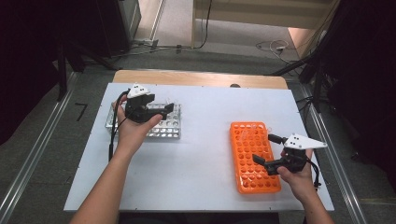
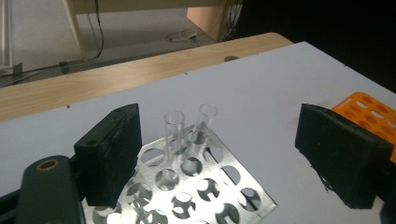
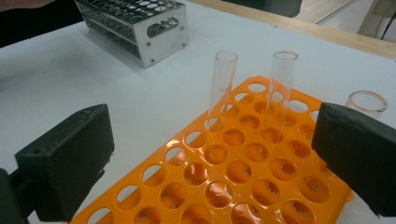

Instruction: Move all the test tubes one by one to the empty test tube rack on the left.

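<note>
Clear glass test tubes upright in our shiny perforated metal rack at the table's far left, our left gripper spread empty above it, our right gripper spread wide over the orange plastic tube rack.

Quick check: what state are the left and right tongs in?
Left tongs: open, holding nothing, above the metal rack.
Right tongs: open, holding nothing, over the orange rack.

You have nothing to read here; no label, brand, number or sign shows on either rack, on the tubes or on the table.
</note>
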`<control>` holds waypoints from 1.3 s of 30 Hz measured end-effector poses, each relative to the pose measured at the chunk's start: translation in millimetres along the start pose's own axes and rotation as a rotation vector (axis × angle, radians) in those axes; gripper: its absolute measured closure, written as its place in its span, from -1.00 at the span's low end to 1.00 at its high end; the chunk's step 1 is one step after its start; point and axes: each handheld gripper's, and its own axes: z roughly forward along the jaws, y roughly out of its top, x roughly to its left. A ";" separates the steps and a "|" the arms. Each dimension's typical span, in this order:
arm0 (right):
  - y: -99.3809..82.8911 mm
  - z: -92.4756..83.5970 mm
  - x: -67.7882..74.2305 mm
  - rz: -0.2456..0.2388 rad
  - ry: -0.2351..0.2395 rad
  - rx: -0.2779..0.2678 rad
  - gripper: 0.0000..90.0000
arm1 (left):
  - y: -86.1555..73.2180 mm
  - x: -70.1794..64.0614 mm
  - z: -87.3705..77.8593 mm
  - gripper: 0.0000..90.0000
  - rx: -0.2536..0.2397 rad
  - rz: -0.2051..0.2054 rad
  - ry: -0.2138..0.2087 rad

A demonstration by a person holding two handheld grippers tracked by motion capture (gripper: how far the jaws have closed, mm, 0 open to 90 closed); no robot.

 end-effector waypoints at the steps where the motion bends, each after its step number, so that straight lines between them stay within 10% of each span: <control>1: 0.2 -0.7 -0.8 0.004 -0.003 -0.001 -1.00 | -1.5 -3.2 -3.4 -0.73 -0.010 0.002 -0.006; 26: -5.1 8.1 -41.4 0.075 -0.115 0.030 -0.90 | -49.8 -49.6 -35.1 -1.00 -0.084 0.034 -0.166; 39: -11.6 25.8 -51.1 0.096 -0.198 0.087 -0.03 | -60.2 -67.4 -23.7 -1.00 -0.055 0.048 -0.206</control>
